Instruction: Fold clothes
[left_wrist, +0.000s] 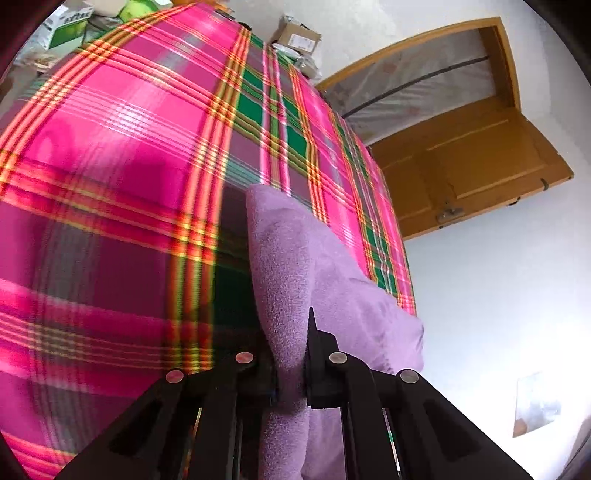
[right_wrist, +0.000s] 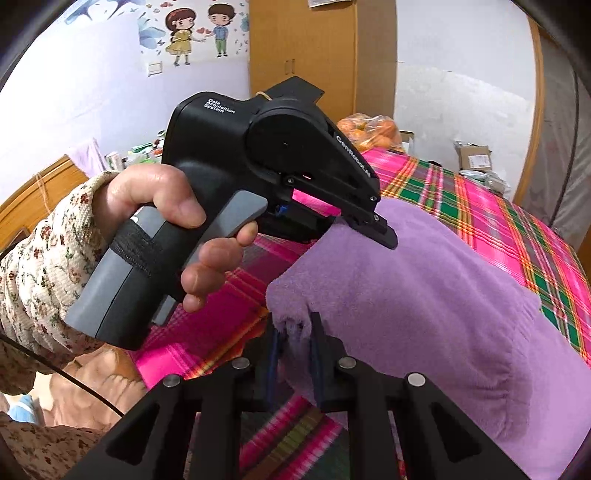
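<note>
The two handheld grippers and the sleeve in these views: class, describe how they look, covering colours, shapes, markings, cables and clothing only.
The left gripper has a black housing with a round hub, a grey pistol handle banded in black elastic, and white lettering, including "Data Acquisition System". The right gripper shows black fingers with blue pads and round silver pins. The sleeve is cream knit with a small floral print. A thin black cable runs below it.

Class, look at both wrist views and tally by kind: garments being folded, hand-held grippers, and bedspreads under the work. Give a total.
Purple fleece garment: 1
Hand-held grippers: 2, left hand-held gripper and right hand-held gripper, each shut on the garment
Pink plaid bedspread: 1
Total: 4
</note>
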